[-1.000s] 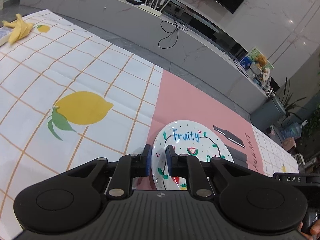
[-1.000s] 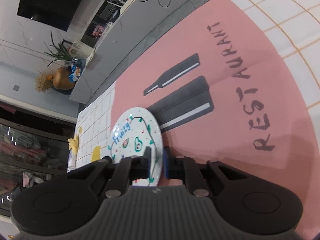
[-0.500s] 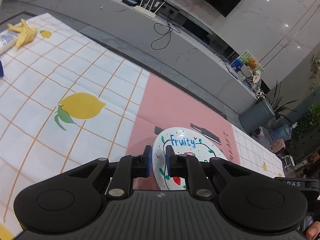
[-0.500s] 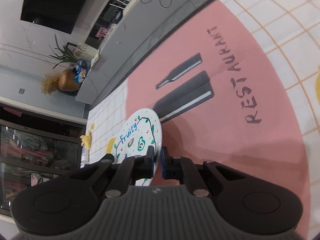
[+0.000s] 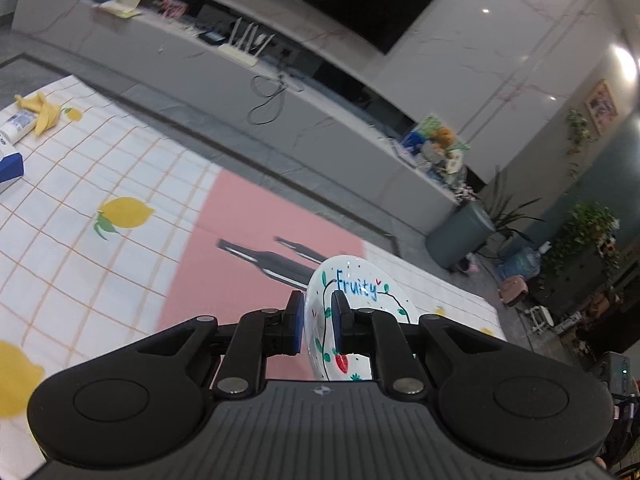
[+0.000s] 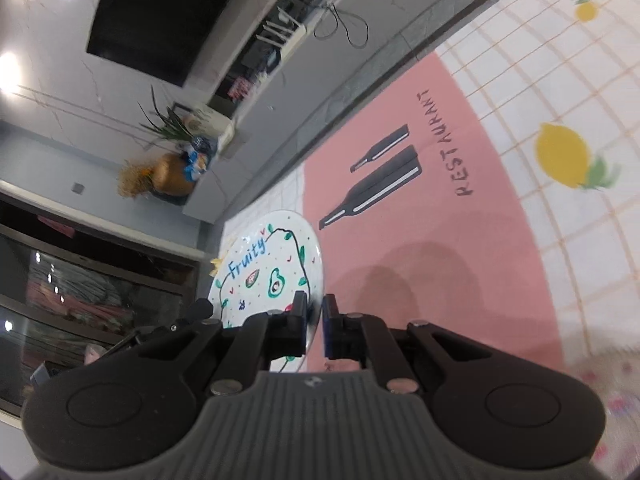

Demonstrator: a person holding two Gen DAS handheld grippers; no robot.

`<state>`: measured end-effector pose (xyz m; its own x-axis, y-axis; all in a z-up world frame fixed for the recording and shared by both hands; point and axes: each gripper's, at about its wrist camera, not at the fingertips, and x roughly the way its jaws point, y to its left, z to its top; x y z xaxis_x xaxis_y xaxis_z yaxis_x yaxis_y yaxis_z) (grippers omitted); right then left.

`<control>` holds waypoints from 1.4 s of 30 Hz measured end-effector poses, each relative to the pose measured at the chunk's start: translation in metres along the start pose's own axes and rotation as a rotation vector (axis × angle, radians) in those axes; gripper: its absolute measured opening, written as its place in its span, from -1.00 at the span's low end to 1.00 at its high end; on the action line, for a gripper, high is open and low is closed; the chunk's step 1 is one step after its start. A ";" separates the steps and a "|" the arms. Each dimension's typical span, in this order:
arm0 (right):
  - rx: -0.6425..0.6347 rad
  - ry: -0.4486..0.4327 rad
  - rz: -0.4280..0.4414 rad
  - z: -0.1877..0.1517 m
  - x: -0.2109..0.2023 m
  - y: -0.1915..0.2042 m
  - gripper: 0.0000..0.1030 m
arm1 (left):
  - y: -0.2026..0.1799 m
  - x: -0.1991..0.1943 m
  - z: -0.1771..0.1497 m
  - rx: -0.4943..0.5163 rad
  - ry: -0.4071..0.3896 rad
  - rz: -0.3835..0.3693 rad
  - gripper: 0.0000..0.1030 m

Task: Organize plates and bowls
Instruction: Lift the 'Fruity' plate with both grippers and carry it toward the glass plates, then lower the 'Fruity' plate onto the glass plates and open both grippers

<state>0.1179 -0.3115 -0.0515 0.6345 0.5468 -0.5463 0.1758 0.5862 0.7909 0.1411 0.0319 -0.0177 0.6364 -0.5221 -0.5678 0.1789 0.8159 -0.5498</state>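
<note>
Fingers (image 5: 297, 322) of left gripper (image 5: 318, 320) being clamped on plate (image 5: 352, 308) rim, one pad each side. Fingers (image 6: 330, 330) of right gripper (image 6: 315, 326) likewise being closed on opposite rim of same plate (image 6: 268, 268). Plate, white, "Fruity" lettering, being held tilted, lifted above pink panel of tablecloth (image 5: 240, 248) on bench. Lemon print (image 5: 126, 212) being seen well apart, to left.
</note>
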 end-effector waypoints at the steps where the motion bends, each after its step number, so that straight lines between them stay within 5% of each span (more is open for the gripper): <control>1: -0.004 -0.013 0.000 -0.004 -0.012 -0.001 -0.89 | -0.008 -0.006 -0.006 0.003 -0.005 -0.012 -0.70; 10: -0.037 -0.114 -0.055 -0.035 -0.107 -0.031 -0.88 | -0.073 -0.017 -0.077 0.080 0.004 -0.005 -0.70; 19: -0.009 -0.156 -0.087 -0.048 -0.167 -0.079 -0.90 | -0.097 0.001 -0.132 0.062 0.118 0.001 -0.70; 30: 0.032 -0.101 -0.212 -0.063 -0.155 -0.121 -0.89 | -0.102 0.028 -0.173 0.097 0.189 0.109 -0.70; 42: -0.104 -0.031 -0.378 -0.068 -0.120 -0.111 -0.79 | -0.103 0.038 -0.188 0.144 0.188 0.205 -0.70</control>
<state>-0.0288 -0.4015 -0.0919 0.5621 0.2633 -0.7841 0.3255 0.8011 0.5023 0.0056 -0.1186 -0.0982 0.5228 -0.3686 -0.7686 0.1735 0.9288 -0.3273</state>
